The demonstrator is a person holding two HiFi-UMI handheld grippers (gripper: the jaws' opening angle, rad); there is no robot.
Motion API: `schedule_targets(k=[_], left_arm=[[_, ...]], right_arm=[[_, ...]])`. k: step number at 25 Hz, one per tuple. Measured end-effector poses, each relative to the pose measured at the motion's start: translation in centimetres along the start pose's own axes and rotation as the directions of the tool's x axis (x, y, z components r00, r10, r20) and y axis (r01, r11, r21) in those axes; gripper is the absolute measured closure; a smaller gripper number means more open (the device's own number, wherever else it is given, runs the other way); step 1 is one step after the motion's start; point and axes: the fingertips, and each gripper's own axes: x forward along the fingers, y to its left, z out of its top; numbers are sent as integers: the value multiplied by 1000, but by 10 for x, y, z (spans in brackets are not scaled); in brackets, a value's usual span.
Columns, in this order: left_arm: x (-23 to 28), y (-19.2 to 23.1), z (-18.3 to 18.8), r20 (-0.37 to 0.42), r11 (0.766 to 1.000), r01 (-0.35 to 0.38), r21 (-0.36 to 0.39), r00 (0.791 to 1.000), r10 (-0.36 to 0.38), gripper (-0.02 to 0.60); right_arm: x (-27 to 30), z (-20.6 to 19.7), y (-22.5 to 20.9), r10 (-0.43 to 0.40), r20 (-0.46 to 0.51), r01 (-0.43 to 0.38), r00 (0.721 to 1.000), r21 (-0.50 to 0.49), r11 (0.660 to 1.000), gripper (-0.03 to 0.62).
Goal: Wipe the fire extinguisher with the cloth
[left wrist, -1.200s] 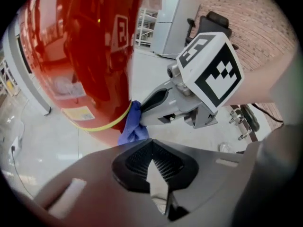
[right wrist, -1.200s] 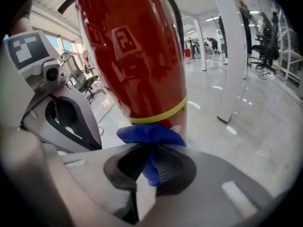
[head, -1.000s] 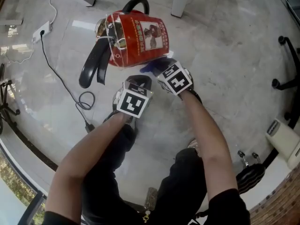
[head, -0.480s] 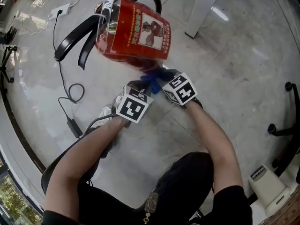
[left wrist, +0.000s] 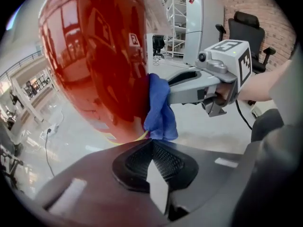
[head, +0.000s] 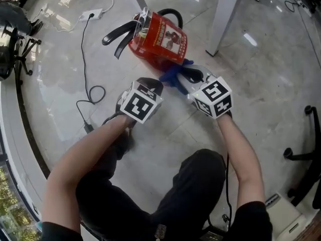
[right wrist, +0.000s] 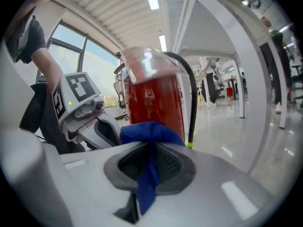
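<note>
The red fire extinguisher (head: pixel 159 38) sits on the pale floor, its black hose and handle (head: pixel 119 33) pointing left. My right gripper (head: pixel 183 76) is shut on the blue cloth (head: pixel 171 76), which touches the lower red wall of the cylinder. In the right gripper view the cloth (right wrist: pixel 150 135) bunches out of the jaws in front of the red body (right wrist: pixel 156 100). My left gripper (head: pixel 149 86) is shut with nothing in it, just short of the extinguisher and left of the cloth. In the left gripper view the red body (left wrist: pixel 94 56) fills the upper left, with the cloth (left wrist: pixel 159 109) pressed to it.
White table legs (head: pixel 224 15) stand just right of the extinguisher. A power strip (head: pixel 93 15) and a black cable (head: pixel 86 79) lie at the left. Chair bases sit at the far left (head: pixel 15 39) and the right edge (head: pixel 303 154). The person's dark trousers (head: pixel 165 205) fill the bottom.
Both grippers have risen and the right one has rolled. The head view has pulled back, so the extinguisher sits smaller and higher. The cloth stays in the right jaws against the cylinder.
</note>
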Motion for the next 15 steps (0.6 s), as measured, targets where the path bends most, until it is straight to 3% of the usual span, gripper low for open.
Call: schedule_targets(k=[5, 8, 12, 15], left_arm=[[-41, 10, 31, 47, 997, -65, -48, 997, 68, 576], [-59, 2, 47, 60, 996, -87, -27, 994, 89, 577], [-67, -18, 62, 67, 998, -69, -14, 995, 70, 577], [-62, -25, 79, 117, 997, -39, -70, 992, 47, 576]], right_arm=[[-21, 55, 4, 12, 105, -10, 994, -29, 1000, 554], [-33, 92, 7, 26, 179, -16, 984, -55, 998, 554], [-48, 121, 9, 61, 236, -46, 970, -68, 997, 554], [-53, 143, 1, 62, 311, -50, 948, -44, 998, 554]])
